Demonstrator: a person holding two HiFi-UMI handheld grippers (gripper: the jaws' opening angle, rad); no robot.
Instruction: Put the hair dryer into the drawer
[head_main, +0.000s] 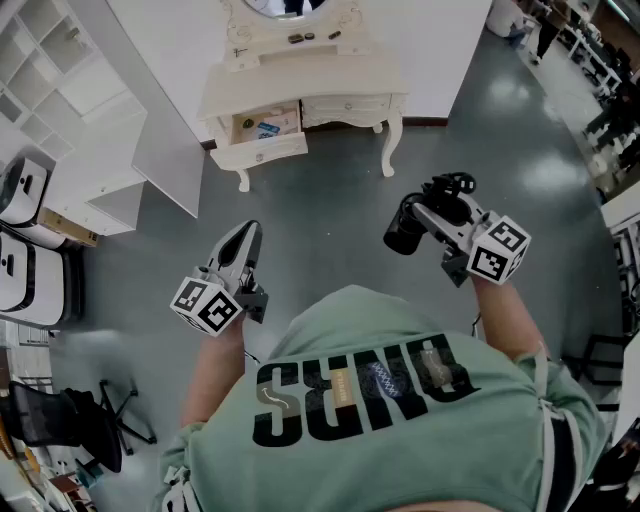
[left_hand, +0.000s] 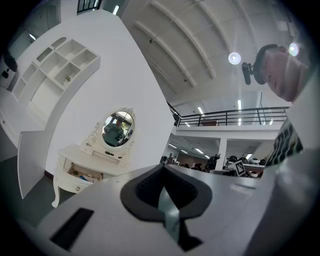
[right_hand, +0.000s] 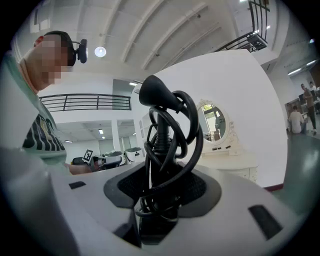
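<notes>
A black hair dryer (head_main: 412, 226) with its cord wound round it is held above the grey floor, and my right gripper (head_main: 440, 208) is shut on it. In the right gripper view the dryer (right_hand: 162, 150) stands up between the jaws, coiled in cord. My left gripper (head_main: 247, 235) hangs at the left with its jaws shut and nothing in them; its view shows the jaws (left_hand: 168, 207) meeting at a thin seam. Ahead stands a cream dressing table (head_main: 300, 85) whose left drawer (head_main: 258, 150) is pulled open, with small items inside. That open drawer (left_hand: 84, 175) also shows in the left gripper view.
A white shelving unit (head_main: 70, 90) and a white wall panel (head_main: 165, 150) stand left of the table. A black office chair (head_main: 75, 420) is at lower left. An oval mirror (left_hand: 117, 128) tops the table. Grey floor lies between me and the table.
</notes>
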